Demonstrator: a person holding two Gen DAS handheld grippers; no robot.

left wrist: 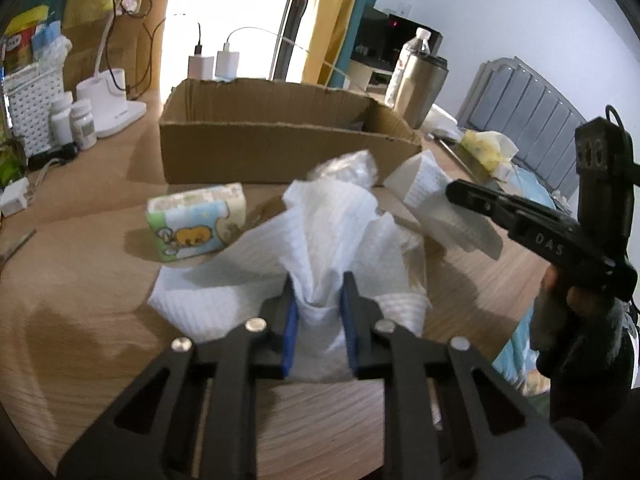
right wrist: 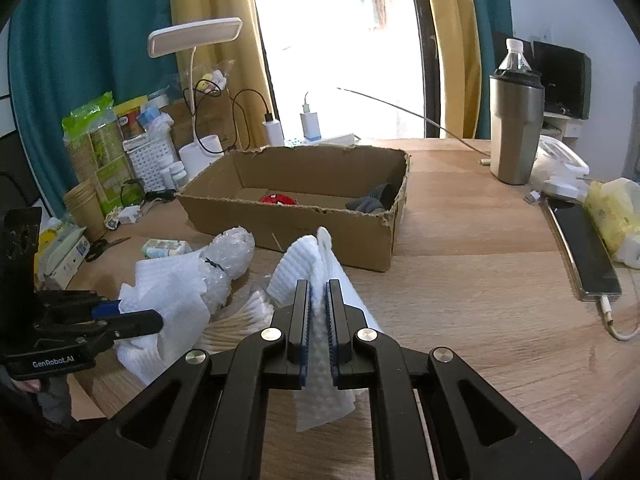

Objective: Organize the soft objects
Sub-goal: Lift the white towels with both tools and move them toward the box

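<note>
While both claws pinch white cloth, you hold soft, light, floppy stuff: left claw [left wrist: 320, 300] clamps a bunched fold of the white cloth [left wrist: 332, 220], right claw [right wrist: 319, 300] is nearly closed on the waffle towel [right wrist: 304, 264]. Grip bunched folds, not edges. Both point down-forward over the tabletop [right wrist: 480, 280], cardboard box [right wrist: 320, 216] just beyond.

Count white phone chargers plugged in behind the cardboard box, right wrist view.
2: first charger, dark cable, behind the cardboard box; second charger, white cable, right of it. The box may hide more.
</note>
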